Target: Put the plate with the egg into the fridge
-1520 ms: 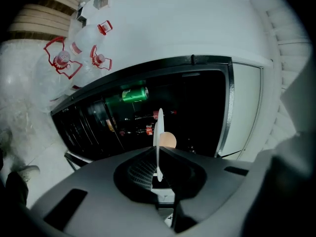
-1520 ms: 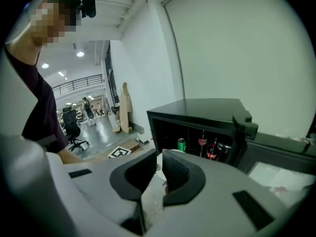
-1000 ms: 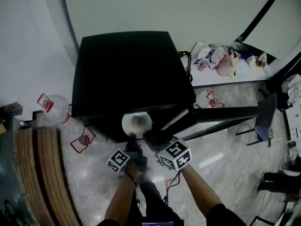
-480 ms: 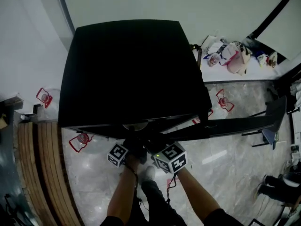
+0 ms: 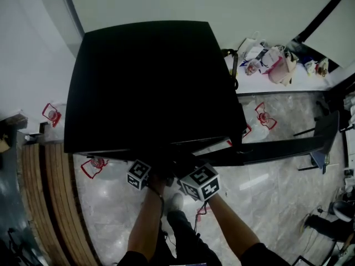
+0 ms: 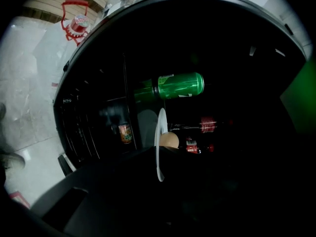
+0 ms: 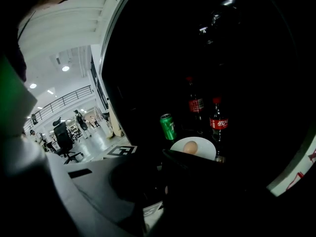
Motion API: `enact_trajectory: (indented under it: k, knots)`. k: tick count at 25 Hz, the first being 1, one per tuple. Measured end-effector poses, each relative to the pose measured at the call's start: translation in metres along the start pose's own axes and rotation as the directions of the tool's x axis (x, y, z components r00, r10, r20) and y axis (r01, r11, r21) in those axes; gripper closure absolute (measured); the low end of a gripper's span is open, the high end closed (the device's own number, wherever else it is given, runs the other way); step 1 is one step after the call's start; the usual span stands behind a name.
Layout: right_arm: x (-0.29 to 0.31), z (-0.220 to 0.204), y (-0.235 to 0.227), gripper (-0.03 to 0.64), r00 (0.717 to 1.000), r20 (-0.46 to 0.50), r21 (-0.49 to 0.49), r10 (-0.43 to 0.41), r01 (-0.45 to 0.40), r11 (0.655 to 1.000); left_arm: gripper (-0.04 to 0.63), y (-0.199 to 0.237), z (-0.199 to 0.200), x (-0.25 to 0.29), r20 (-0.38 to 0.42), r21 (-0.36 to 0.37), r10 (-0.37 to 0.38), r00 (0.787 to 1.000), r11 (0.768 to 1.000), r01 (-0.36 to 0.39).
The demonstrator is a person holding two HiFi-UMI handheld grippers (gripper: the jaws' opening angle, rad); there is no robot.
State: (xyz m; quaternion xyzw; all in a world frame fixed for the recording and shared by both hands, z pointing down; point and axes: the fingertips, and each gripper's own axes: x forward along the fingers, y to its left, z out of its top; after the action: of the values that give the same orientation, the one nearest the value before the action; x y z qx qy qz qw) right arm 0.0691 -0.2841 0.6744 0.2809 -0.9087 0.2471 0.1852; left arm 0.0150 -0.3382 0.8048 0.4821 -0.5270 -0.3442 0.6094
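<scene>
The black fridge point(image 5: 150, 82) fills the head view, its door point(image 5: 277, 147) swung open to the right. Both grippers reach in under its top edge; only their marker cubes show, left point(image 5: 138, 174) and right point(image 5: 201, 183). In the left gripper view my left gripper point(image 6: 158, 169) is shut on the rim of the white plate point(image 6: 160, 147), which carries the egg point(image 6: 169, 140) and sits inside the dark fridge. The right gripper view shows the same plate point(image 7: 202, 149) and egg point(image 7: 190, 146) just past my right gripper point(image 7: 192, 167), whose jaws are too dark to read.
Inside the fridge are a green can point(image 7: 168, 126), two cola bottles point(image 7: 218, 122) and an orange can point(image 6: 125, 133). Bags lie on a white ledge point(image 5: 266, 60) at the back right. A wooden bench point(image 5: 50, 204) runs along the left.
A second ago the plate with the egg showed in front of the fridge in the head view. Both grippers have moved forward, and the plate is now hidden under the fridge's top.
</scene>
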Motion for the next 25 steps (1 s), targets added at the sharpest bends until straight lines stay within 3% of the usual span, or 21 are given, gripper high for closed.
enact_trajectory:
  k: [4, 8, 20, 24, 25]
  knots:
    - [-0.001, 0.001, 0.001, 0.575, 1.0, 0.0, 0.001, 0.006, -0.006, 1.0, 0.563, -0.007, 0.002, 0.001, 0.015, 0.001, 0.045, 0.999, 0.999, -0.045]
    - [-0.003, -0.002, 0.003, 0.575, 1.0, -0.015, 0.007, 0.014, -0.014, 1.0, 0.448, -0.013, 0.001, 0.001, 0.023, -0.006, 0.085, 0.996, 0.996, -0.085]
    - [-0.012, 0.007, 0.006, 0.575, 1.0, 0.024, 0.01, 0.007, -0.007, 1.0, 0.443, -0.006, 0.002, -0.026, 0.021, -0.032, 0.124, 0.992, 0.992, -0.124]
    - [-0.018, 0.006, 0.012, 0.575, 0.999, 0.033, 0.009, -0.002, 0.002, 1.0, 0.446, -0.01, -0.004, -0.052, -0.008, 0.022, 0.108, 0.994, 0.994, -0.107]
    - [-0.019, 0.005, 0.014, 0.575, 0.999, 0.038, 0.011, -0.003, 0.003, 1.0, 0.474, -0.013, -0.006, -0.061, -0.017, 0.047, 0.099, 0.995, 0.994, -0.098]
